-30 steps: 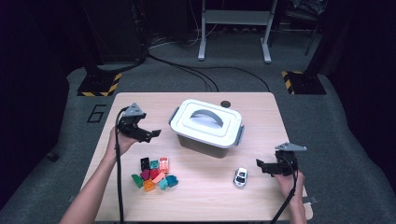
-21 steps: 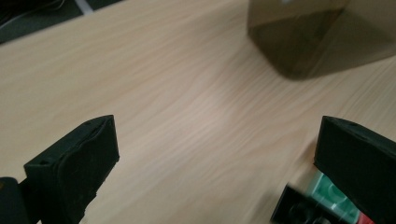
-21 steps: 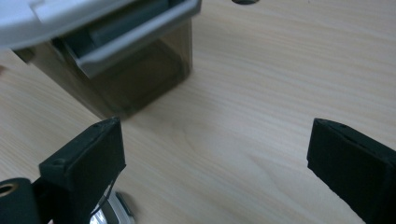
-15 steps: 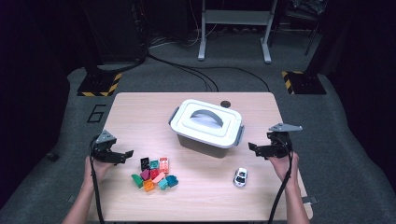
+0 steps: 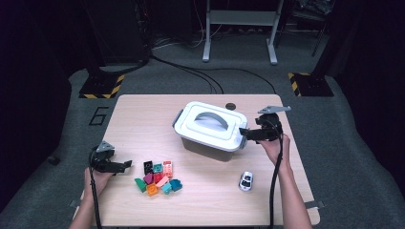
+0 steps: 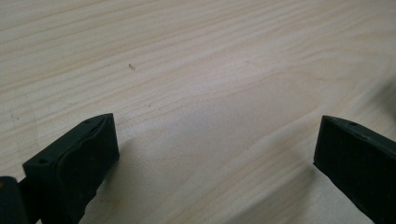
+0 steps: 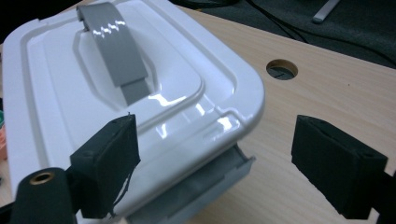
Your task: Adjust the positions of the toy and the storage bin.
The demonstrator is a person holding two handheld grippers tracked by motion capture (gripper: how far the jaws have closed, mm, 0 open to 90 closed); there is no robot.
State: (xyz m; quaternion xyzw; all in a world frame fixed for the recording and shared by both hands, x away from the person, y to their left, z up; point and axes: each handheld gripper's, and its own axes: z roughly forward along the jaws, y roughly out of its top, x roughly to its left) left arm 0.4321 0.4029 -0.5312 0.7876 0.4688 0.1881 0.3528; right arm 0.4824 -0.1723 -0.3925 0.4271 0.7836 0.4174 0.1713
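Observation:
A white lidded box with a grey handle stands mid-table. My right gripper is at its right end. In the right gripper view that gripper is open; its jaws have just been closing, with the lid's corner and the grey latch between them, untouched. One jaw hangs over the lid, the other over bare wood. My left gripper rests low near the table's left front, just left of a pile of coloured bricks. In its own view the left gripper is open over bare wood.
A small white toy car lies on the table in front of the box, toward the right. A round cable hole sits at the far edge behind the box. Cables and stand legs lie on the floor beyond.
The left gripper dropped from beside the box to the table left of the bricks. The right gripper rose from beside the car to the box's right end.

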